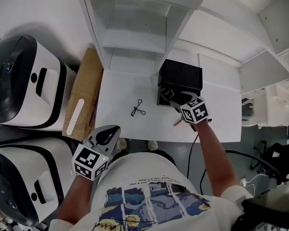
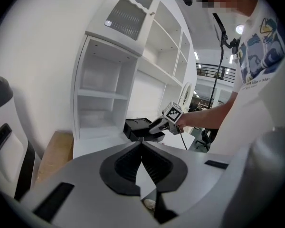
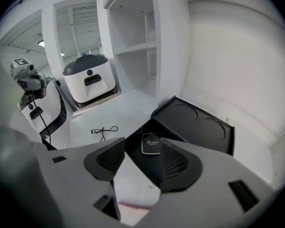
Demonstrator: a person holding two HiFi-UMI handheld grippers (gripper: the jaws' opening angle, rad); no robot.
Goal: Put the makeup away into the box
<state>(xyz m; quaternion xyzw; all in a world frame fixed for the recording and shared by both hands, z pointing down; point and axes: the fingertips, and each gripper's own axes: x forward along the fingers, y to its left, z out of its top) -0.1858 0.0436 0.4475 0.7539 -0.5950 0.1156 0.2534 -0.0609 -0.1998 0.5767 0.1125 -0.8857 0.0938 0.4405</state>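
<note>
Head view, nearest the person's shirt: the left hand-held gripper (image 1: pixel 108 134) hangs at the front edge of the white bench (image 1: pixel 120 126), its jaws pressed together on nothing. Further in, an eyelash curler (image 1: pixel 138 108) lies flat on the bare bench, well apart from both tools. To its right, a slim pink stick (image 1: pixel 178 122) lies just beside the right hand-held gripper (image 1: pixel 169 96). That gripper hovers at the front of the open black box (image 1: pixel 180 78), jaws spread and nothing between them. Inside the box rests a dark compact (image 3: pixel 151 144). Behind stands a white shelf unit (image 1: pixel 135 37).

The curler looks light, stiff and thin, probably metal and a little slippery. Lying so flat, it seems best pinched across its middle where the arms cross, not by the finger loops. What the pink stick is I cannot tell.
</note>
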